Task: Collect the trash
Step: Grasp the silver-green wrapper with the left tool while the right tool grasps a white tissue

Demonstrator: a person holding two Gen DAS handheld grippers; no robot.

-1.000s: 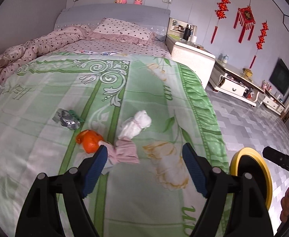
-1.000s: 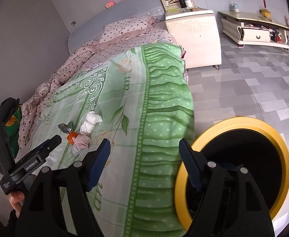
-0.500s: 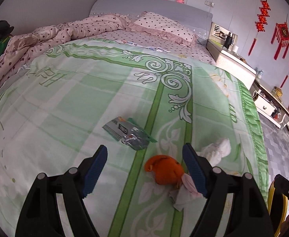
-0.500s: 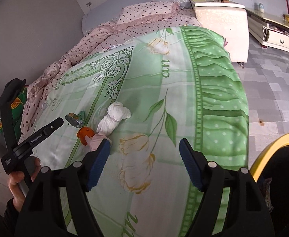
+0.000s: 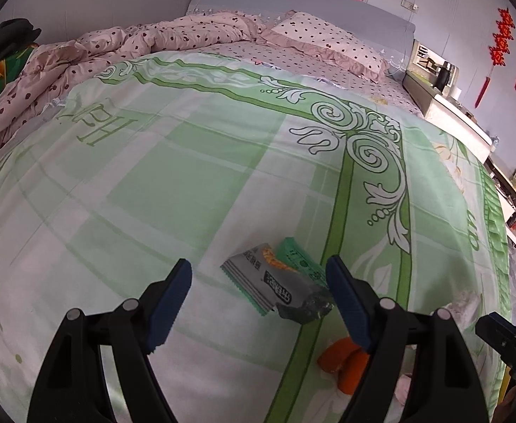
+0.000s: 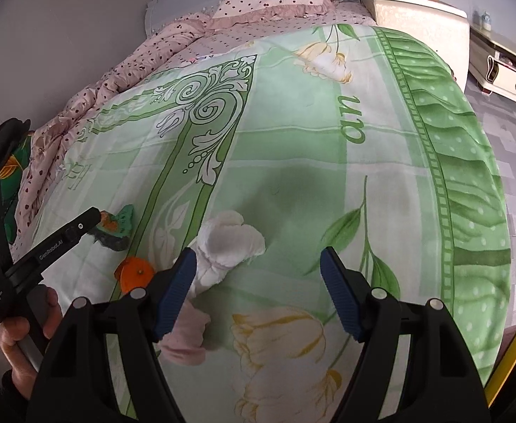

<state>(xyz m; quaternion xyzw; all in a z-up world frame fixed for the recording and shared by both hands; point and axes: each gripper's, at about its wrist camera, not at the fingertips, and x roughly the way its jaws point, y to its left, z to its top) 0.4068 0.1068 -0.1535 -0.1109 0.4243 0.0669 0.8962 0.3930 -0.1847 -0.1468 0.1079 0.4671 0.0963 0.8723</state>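
Observation:
Trash lies on a green patterned bedspread [image 5: 187,183]. In the left wrist view my left gripper [image 5: 259,294] is open and empty, its fingers either side of grey and green snack wrappers [image 5: 275,282]; an orange piece [image 5: 342,356] lies lower right behind the right finger. In the right wrist view my right gripper [image 6: 258,289] is open and empty, just before a white crumpled tissue [image 6: 229,243]. A pink tissue [image 6: 187,335] lies behind its left finger. The orange piece [image 6: 134,273] and wrappers [image 6: 115,229] lie to the left, by my left gripper [image 6: 92,216].
A pink dotted quilt [image 5: 81,56] and pillow [image 5: 328,38] lie at the bed's head. A white nightstand [image 6: 423,21] and low cabinets [image 6: 504,70] stand to the right over grey tiled floor. A yellow bin rim [image 6: 515,359] shows at the lower right edge.
Both grippers have moved forward over the bed. The left one has closed in on the wrappers; the right one has come up to the white tissue, and the yellow bin has slid out of view.

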